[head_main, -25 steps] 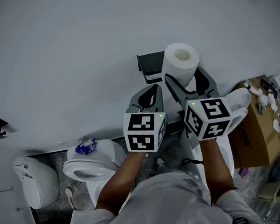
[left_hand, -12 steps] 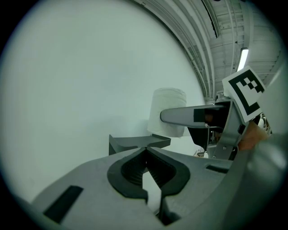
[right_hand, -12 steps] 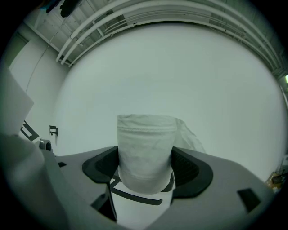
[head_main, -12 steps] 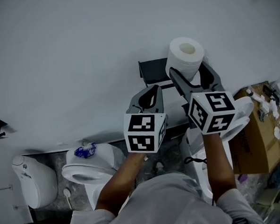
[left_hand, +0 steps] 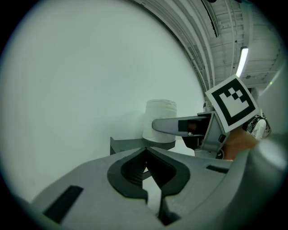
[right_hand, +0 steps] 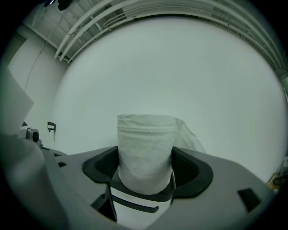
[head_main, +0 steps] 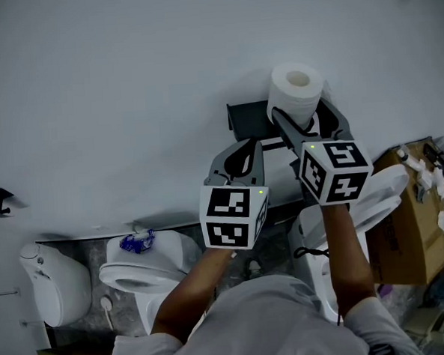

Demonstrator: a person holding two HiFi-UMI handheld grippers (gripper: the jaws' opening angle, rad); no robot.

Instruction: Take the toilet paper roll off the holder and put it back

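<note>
The right gripper (right_hand: 146, 159) is clamped on the toilet paper roll (head_main: 297, 86), holding it upright at the far wall, just above the right end of the dark holder (head_main: 245, 119). Whether the roll touches the holder I cannot tell. The left gripper (left_hand: 145, 153) hangs near and left of the holder, its jaws together on nothing. By my reading the roll is lifted off, and seating it back on the holder and letting go are left.

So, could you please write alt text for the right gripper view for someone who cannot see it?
The right gripper has its two dark jaws closed on an upright white toilet paper roll, seen against a plain white wall. A loose flap of paper shows at the roll's right in the picture.
</note>
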